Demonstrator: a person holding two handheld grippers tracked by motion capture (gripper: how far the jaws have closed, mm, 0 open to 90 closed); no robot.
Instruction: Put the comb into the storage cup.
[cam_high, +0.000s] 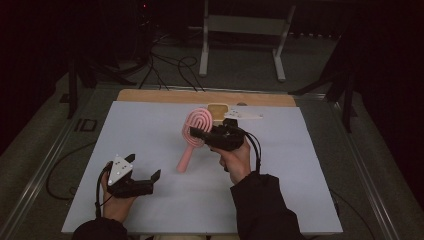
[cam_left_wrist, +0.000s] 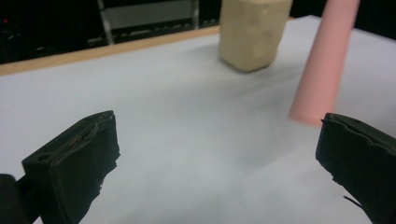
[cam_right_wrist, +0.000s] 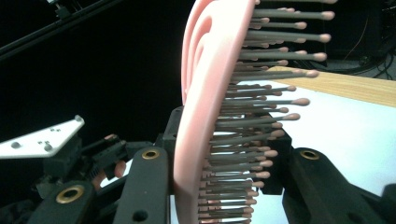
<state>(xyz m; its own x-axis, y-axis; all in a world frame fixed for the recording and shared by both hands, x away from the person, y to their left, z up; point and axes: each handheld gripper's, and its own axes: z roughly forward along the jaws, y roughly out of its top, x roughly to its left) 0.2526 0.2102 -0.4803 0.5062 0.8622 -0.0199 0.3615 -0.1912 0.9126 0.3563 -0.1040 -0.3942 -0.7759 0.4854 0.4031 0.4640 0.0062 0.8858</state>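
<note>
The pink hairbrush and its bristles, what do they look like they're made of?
The pink hairbrush looks like moulded plastic with a smooth matte finish and looped ribs. Its bristles seem to be thin grey plastic pins with rounded pinkish tips; the exact material stays uncertain.

A dim room: grey floor (cam_high: 45, 125), black cables (cam_high: 170, 67), white frame (cam_high: 245, 30) behind.

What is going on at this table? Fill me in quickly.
A person works at a white table with a gripper in each hand. The right gripper is shut on the head of a pink hairbrush and holds it tilted, handle end down toward the table; in the right gripper view the bristles stick out between the jaws. The left gripper is open and holds nothing, low over the table, near the handle end. A beige block sits behind, near the far edge.
</note>
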